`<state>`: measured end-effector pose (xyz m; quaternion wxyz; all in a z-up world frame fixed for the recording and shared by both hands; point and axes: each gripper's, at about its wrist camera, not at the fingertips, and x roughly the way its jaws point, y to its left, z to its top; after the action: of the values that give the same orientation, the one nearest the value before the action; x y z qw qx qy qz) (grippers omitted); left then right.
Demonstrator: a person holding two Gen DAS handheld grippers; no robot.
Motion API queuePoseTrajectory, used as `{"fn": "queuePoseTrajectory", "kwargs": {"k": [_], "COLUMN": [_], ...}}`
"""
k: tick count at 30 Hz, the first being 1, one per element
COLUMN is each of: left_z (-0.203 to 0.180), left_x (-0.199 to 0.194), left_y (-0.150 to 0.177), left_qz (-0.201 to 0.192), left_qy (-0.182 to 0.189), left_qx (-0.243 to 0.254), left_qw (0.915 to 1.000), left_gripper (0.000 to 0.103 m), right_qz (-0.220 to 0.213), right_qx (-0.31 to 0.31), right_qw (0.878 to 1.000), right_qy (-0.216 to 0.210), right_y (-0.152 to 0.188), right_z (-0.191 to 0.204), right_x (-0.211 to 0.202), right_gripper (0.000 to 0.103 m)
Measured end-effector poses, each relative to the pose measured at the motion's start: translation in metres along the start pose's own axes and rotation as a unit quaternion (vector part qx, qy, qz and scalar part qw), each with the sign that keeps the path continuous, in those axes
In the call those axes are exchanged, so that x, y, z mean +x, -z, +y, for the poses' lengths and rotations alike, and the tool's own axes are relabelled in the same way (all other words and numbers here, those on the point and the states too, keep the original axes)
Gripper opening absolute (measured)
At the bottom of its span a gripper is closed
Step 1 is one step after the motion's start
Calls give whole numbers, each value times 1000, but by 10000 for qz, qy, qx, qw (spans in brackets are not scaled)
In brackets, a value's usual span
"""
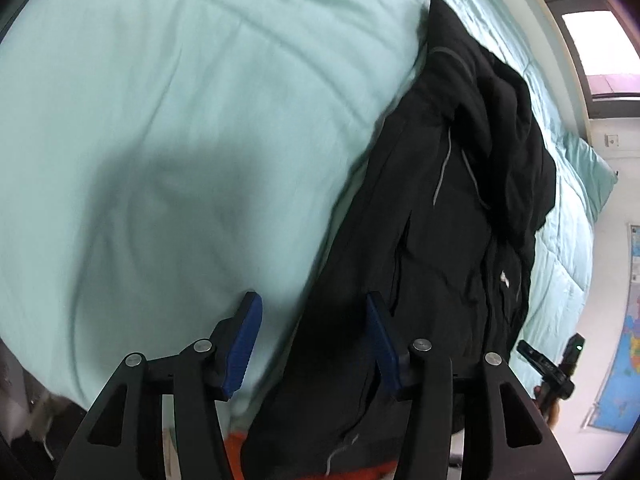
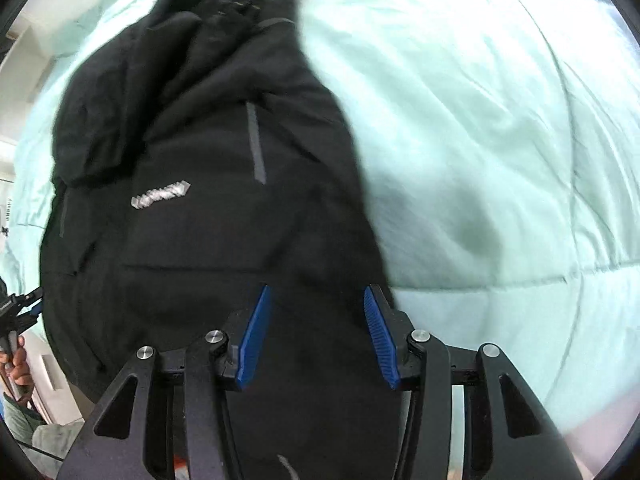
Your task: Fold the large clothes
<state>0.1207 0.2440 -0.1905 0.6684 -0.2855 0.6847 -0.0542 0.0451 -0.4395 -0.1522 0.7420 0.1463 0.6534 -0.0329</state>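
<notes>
A black hooded jacket (image 1: 448,216) lies lengthwise on a mint green bedspread (image 1: 180,120), with grey zip lines and a small white logo (image 2: 160,196) on its chest. My left gripper (image 1: 312,300) hangs over the jacket's left edge with its blue pads wide apart and nothing pressed between them. My right gripper (image 2: 318,290) hovers over the jacket's (image 2: 208,200) lower right part, jaws apart, the cloth lying below them. Each gripper shows small in the other's view: the right gripper (image 1: 552,364) and the left gripper (image 2: 20,308), held by a hand (image 2: 18,368).
The bedspread (image 2: 500,140) stretches wide on the jacket's far side. A pillow (image 1: 592,176) in the same green sits at the bed's end. A map poster (image 1: 624,360) hangs on the wall. Something orange (image 1: 236,444) shows beside the jacket's hem.
</notes>
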Motion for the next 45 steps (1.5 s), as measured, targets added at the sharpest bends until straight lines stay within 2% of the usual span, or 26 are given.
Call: {"fn": "queuePoseTrajectory", "kwargs": {"k": [3, 7, 9, 10, 12, 14, 17, 22, 25, 27, 29, 31, 32, 33, 35, 36, 38, 42, 44, 45], "left_z": [0, -1, -7, -11, -18, -22, -22, -15, -21, -38, -54, -65, -67, -66, -59, -56, -50, -60, -74, -82], "left_x": [6, 17, 16, 14, 6, 5, 13, 29, 19, 4, -6, -7, -3, 7, 21, 27, 38, 37, 12, 1], "left_y": [11, 21, 27, 30, 34, 36, 36, 42, 47, 49, 48, 48, 50, 52, 56, 58, 60, 60, 59, 58], "left_qz": [218, 213, 123, 121, 89, 148, 305, 481, 374, 293, 254, 253, 313, 431, 606, 683, 858, 916, 650, 549], "left_qy": [132, 382, 731, 997, 1450, 1668, 1593, 1462, 1711, 2126, 2268, 2218, 2190, 2103, 1773, 1632, 1563, 1757, 2236, 2455], "left_qx": [94, 87, 182, 250, 346, 373, 324, 102, 162, 408, 649, 822, 836, 786, 713, 691, 587, 558, 829, 952], "left_qw": [9996, 9990, 9971, 9946, 9888, 9852, 9862, 9880, 9844, 9759, 9715, 9713, 9716, 9735, 9797, 9818, 9822, 9786, 9690, 9632], "left_gripper": [55, 54, 38, 34, 31, 31, 31, 36, 34, 34, 34, 34, 39, 47, 48, 48, 48, 48, 45, 44], "right_qz": [49, 149, 191, 218, 267, 351, 444, 698, 731, 656, 702, 772, 844, 1061, 1129, 1143, 1129, 1053, 787, 720], "right_qx": [178, 400, 439, 448, 483, 582, 853, 1211, 1006, 704, 523, 462, 428, 273, 376, 514, 648, 485, 239, 187], "right_qw": [9998, 9991, 9988, 9988, 9985, 9974, 9940, 9810, 9805, 9824, 9804, 9738, 9716, 9720, 9733, 9705, 9675, 9694, 9666, 9649], "right_qy": [9, -44, -35, -19, -66, -220, -519, -1344, -1522, -1603, -1766, -2089, -2167, -2081, -1961, -2061, -2168, -2165, -2427, -2519], "right_y": [13, 29, 36, 42, 51, 60, 72, 86, 93, 97, 101, 107, 111, 113, 117, 117, 118, 118, 116, 115], "right_z": [-19, -40, -46, -50, -55, -64, -77, -84, -74, -60, -50, -45, -44, -44, -48, -50, -50, -40, -31, -27], "right_x": [-1, -1, -2, -3, -4, -3, 3, 15, 8, -6, -12, -15, -12, -8, 5, 10, 18, 9, -11, -17], "right_gripper": [51, 51, 51, 51, 51, 51, 51, 52, 54, 54, 54, 54, 54, 54, 54, 54, 54, 54, 44, 44]}}
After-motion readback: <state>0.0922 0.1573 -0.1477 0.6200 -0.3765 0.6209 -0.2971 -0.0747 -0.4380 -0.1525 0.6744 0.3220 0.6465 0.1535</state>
